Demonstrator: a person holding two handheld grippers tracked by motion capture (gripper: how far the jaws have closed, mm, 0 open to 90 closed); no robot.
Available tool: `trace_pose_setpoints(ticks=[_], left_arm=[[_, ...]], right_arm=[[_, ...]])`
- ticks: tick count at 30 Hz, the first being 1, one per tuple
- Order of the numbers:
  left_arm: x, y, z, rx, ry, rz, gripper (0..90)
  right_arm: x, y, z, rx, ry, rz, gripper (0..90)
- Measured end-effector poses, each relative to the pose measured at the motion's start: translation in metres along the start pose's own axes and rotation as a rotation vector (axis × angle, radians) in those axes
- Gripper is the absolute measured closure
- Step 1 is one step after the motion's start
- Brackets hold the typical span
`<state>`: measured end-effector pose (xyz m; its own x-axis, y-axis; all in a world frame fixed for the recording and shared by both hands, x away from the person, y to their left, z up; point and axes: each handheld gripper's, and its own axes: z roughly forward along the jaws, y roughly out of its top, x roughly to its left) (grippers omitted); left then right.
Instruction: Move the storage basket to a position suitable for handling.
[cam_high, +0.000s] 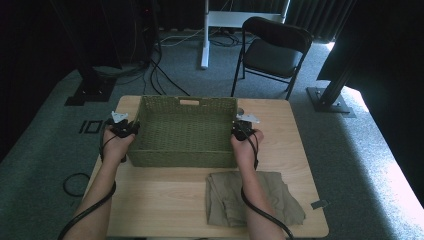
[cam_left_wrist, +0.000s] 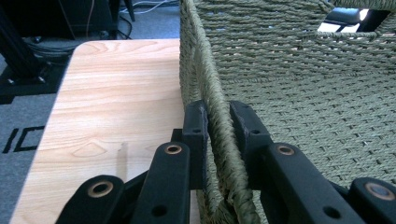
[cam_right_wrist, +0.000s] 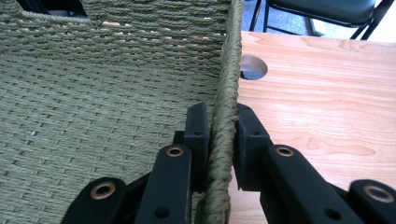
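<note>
- Basket (cam_high: 186, 131), woven of olive-green cord, sits on the far half of the wooden counter (cam_high: 165, 200), its long sides running left to right.
- Its far wall has a handle slot cut in it, through which the pale counter shows in the high view.
- Inside, the basket shows its woven bottom, with nothing lying in it that can be made out.
- Left tool (cam_high: 131, 129) is clamped on the rim of the basket's left side wall; in the left gripper view (cam_left_wrist: 218, 122) one black jaw lies outside the wall over the counter, the other inside, and both press the braided edge.
- Right tool (cam_high: 239, 129) is clamped on the rim of the right side wall in the same manner; the right gripper view (cam_right_wrist: 223, 122) shows the braid pinched between the two jaws.
- Each of the person's hands grips its tool, forearms coming in from the near edge, a black cable trailing along each.
- A folded tan cloth (cam_high: 227, 197) lies on the near part of the counter, just in front of the basket and partly under the right forearm.
- A round hole (cam_right_wrist: 252, 66) in the counter sits just beside the basket's right wall.
- A black folding chair (cam_high: 272, 50) stands on the grey carpet beyond the counter.
</note>
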<state>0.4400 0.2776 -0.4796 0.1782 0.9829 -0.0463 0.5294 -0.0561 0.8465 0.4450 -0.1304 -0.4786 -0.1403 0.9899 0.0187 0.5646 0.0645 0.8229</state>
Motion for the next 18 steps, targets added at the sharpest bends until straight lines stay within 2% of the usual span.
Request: trace_pose_setpoints(ticks=[18], left_arm=[[-0.032, 0.008, 0.014, 0.011, -0.024, 0.004, 79.0]], right_arm=[[-0.035, -0.002, -0.004, 0.003, -0.023, 0.019, 78.0]])
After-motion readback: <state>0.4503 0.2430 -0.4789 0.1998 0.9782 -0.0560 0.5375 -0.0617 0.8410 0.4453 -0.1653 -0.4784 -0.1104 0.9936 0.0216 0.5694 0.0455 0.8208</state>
